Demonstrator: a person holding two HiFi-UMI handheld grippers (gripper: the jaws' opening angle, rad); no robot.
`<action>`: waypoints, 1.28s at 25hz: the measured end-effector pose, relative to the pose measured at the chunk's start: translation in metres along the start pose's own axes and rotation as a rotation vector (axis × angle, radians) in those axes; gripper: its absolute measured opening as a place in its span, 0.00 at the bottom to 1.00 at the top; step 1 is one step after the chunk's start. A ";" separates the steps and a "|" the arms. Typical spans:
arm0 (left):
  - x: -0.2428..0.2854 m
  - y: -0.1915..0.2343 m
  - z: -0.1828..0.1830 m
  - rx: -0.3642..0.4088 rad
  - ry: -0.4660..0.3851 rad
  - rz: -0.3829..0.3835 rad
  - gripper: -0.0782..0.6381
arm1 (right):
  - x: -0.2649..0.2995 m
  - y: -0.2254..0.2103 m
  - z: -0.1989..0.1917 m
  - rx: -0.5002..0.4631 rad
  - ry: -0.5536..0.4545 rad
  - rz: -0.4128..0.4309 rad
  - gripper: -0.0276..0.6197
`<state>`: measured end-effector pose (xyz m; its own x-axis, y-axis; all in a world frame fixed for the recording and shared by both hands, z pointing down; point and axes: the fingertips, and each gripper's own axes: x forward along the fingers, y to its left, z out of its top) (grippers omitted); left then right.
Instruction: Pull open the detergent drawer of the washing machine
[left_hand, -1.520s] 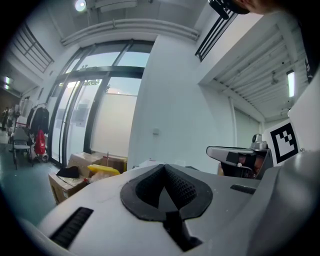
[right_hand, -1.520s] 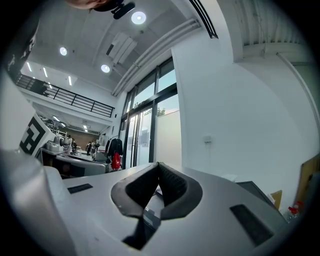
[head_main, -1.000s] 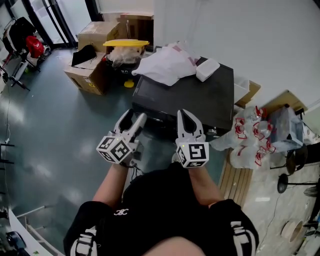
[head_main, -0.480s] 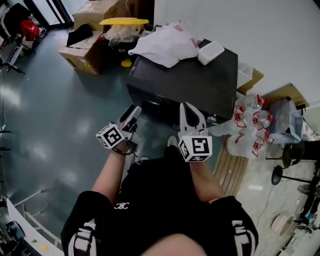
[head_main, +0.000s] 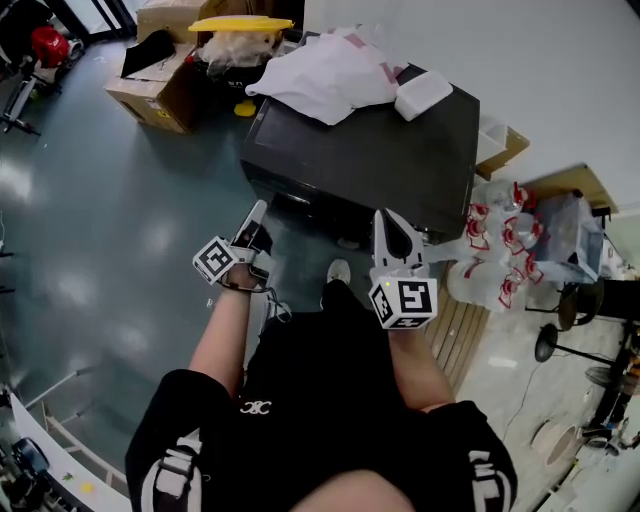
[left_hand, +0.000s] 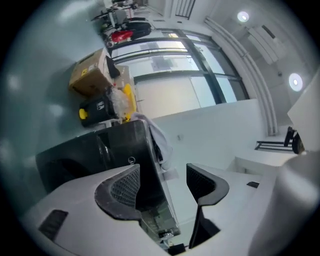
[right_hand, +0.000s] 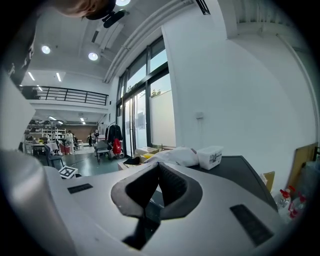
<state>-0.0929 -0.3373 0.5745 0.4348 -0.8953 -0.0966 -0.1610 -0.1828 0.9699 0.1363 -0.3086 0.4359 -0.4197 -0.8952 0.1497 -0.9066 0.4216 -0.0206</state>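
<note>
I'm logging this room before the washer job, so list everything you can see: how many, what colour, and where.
washing machine: one, black, centre, against the white wall
bag: one, white, crumpled on the machine's top
tub: one, white, on the machine's top beside the bag
cardboard boxes: at least two, brown, on the floor left of the machine
bin lid: one, yellow, between the boxes and the machine
spray bottles: several, clear with red triggers, on the floor right of the machine
left gripper: one, white, jaws apart, empty
right gripper: one, white, jaws together, empty
</note>
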 end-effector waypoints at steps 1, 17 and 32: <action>0.003 0.007 0.002 -0.034 -0.013 -0.005 0.50 | 0.001 -0.005 -0.001 -0.001 0.004 -0.003 0.05; 0.040 0.095 -0.022 -0.129 0.093 -0.005 0.48 | 0.016 -0.052 -0.029 -0.010 0.074 -0.007 0.05; 0.071 0.096 -0.014 -0.207 0.063 -0.209 0.46 | 0.022 -0.052 -0.034 -0.014 0.101 0.018 0.05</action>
<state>-0.0649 -0.4122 0.6639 0.4947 -0.8189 -0.2910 0.1194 -0.2676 0.9561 0.1756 -0.3457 0.4740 -0.4284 -0.8688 0.2485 -0.8981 0.4397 -0.0108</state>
